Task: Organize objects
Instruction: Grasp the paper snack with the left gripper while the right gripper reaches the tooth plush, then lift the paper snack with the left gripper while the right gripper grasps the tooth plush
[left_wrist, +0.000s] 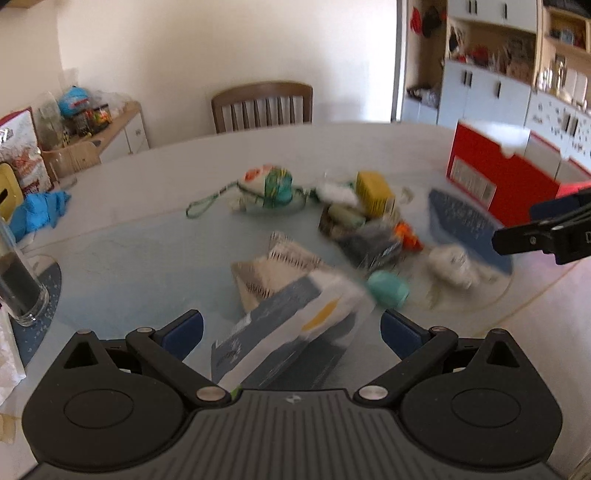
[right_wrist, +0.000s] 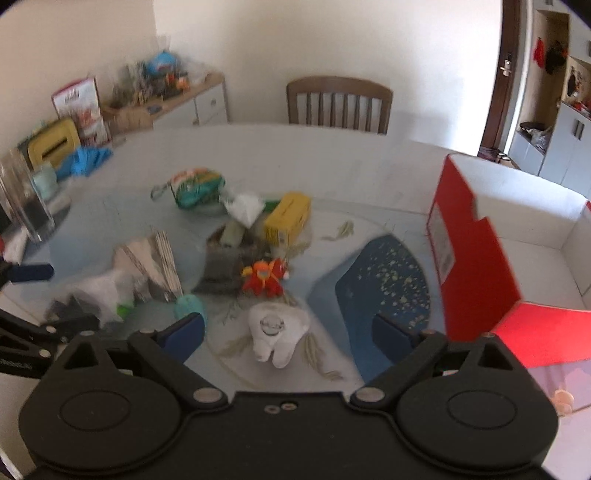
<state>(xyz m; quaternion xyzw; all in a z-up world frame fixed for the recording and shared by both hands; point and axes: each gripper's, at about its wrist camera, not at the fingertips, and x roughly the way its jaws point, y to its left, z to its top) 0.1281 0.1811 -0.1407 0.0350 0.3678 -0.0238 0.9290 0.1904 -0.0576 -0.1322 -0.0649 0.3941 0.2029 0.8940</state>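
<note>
Left gripper: the black left gripper with blue finger pads (left_wrist: 291, 332) stood spread wide above the table, its jaws released; a blurred blue-and-white cardboard box with a yellow mark (left_wrist: 291, 332) lay tilted between the pads, and whether either pad touched it could not be told.
Right gripper: the black right gripper with blue finger pads (right_wrist: 288, 334) hung with jaws apart and gripped nothing; a white tooth-shaped plush toy (right_wrist: 275, 332) lay on the table between and just ahead of its pads.
Table: a round pale table with a glass top (right_wrist: 351, 158) carried everything.
Near clutter: in the right wrist view a small teal rounded object (right_wrist: 190, 306) sat at 10 o'clock from the tooth plush, and a red-and-orange plush figure (right_wrist: 266, 278) just beyond the plush at 12 o'clock.
Placemat: a dark blue speckled placemat (right_wrist: 384, 280) lay at 2 o'clock from the tooth plush, next to the box.
Container: an open red cardboard box with white inside (right_wrist: 476, 258) stood at 3 o'clock in the right view, well apart from the pile.
Middle pile: a striped beige folded card or packet (right_wrist: 155, 258) lay at 10 o'clock; a yellow rectangular carton (right_wrist: 288, 218) lay at 12 o'clock, beside crumpled white material.
Farther: a green-and-orange pouch with a cord loop (right_wrist: 195, 186) lay beyond the carton at 11 o'clock.
Far edge: a brown wooden slatted chair (right_wrist: 340, 103) stood behind the table at 12 o'clock.
</note>
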